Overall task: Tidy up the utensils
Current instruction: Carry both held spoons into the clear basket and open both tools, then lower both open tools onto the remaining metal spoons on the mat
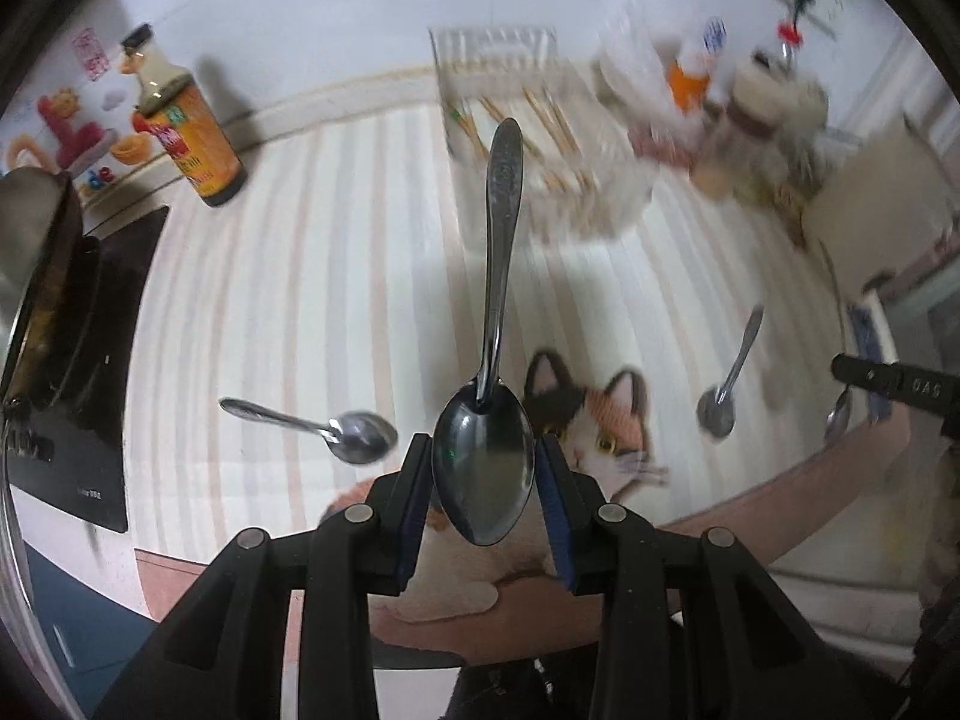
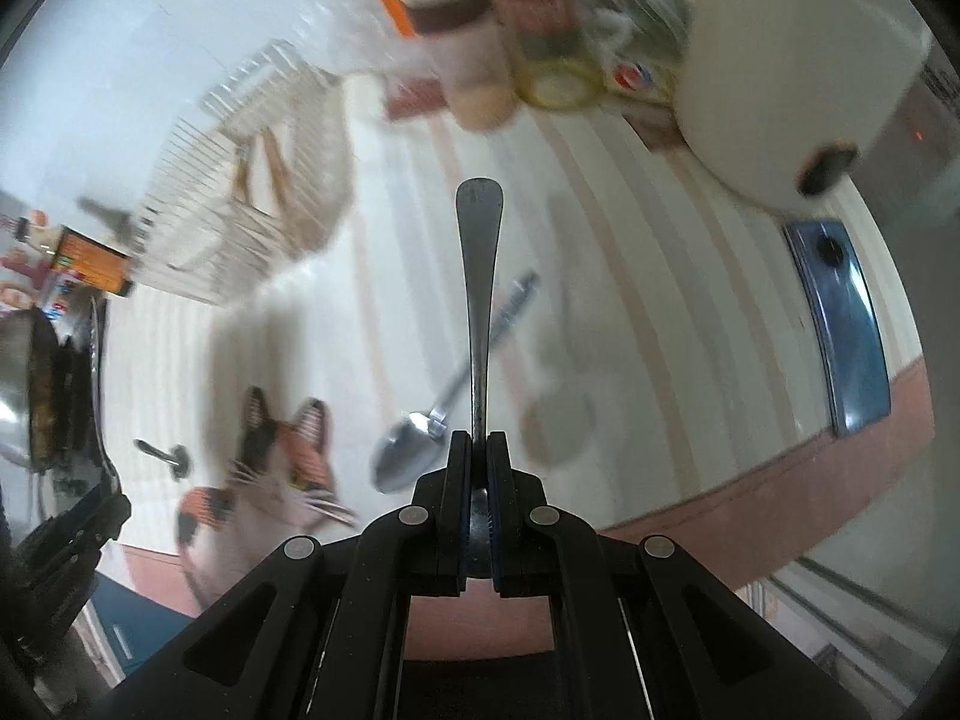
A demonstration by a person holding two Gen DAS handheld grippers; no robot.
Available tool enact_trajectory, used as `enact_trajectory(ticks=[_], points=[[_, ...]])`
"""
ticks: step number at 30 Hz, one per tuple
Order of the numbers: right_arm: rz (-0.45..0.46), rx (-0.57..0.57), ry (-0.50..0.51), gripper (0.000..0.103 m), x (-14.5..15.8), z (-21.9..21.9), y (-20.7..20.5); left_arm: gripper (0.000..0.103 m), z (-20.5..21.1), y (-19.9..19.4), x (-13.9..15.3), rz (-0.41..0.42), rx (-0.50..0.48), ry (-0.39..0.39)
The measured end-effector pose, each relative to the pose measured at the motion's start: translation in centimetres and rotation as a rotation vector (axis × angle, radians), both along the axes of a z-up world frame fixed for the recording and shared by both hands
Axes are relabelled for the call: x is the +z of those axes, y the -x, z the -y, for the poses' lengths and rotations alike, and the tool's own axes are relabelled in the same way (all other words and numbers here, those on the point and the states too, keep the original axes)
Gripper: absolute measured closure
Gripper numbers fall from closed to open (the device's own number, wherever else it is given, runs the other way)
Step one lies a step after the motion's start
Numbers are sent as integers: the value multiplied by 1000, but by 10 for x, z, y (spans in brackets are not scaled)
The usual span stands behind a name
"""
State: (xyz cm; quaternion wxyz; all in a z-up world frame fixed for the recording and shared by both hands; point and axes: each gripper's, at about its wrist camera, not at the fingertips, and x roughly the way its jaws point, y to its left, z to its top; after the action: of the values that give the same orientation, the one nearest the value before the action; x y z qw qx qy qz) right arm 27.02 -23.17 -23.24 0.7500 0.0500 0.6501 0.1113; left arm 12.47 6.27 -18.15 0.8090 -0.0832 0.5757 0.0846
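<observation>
Spoons counted: four. One large steel spoon is clamped by its bowl in the left claw, handle pointing away. One spoon is pinched edge-on in the nearly closed right claw. Two loose spoons lie well apart on the tabletop. The tabletop carries a pale striped cover with a cat print. One clear ribbed rack holds wooden chopsticks. One brown bottle stands by the wall.

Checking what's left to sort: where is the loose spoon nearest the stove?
In the left wrist view, that spoon lies flat on the striped mat, left of the cat picture and right of the black stove.
</observation>
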Motion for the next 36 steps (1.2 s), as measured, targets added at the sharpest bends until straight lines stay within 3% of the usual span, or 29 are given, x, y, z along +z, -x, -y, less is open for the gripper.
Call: enact_trajectory(ticks=[6,11,15,20,25,30,32,34,35,36], points=[[32,55,-109,98,29,-46,-40,72,-9,-47,28,89,43,68],[50,106,-178,98,46,-93,-93,72,-22,-112,45,119,64,146],[33,128,-209,98,43,-127,-140,72,-37,-169,31,89,95,211],[-24,132,-245,98,20,-159,-194,72,-55,-222,-5,14,132,262],[-54,159,-228,98,-1,-177,-214,72,-68,-239,-31,-36,168,288],[-121,229,-221,97,-22,-194,-219,71,-74,-238,-32,-48,200,290],[-133,233,-220,89,-25,-193,-218,71,-76,-233,-25,-35,213,269],[-133,221,-226,69,-24,-189,-217,64,-79,-222,-16,-15,234,216],[-122,213,-227,68,-21,-184,-214,61,-81,-216,-11,-4,247,183],[-110,206,-226,68,-17,-180,-213,51,-84,-208,-6,6,263,145]])
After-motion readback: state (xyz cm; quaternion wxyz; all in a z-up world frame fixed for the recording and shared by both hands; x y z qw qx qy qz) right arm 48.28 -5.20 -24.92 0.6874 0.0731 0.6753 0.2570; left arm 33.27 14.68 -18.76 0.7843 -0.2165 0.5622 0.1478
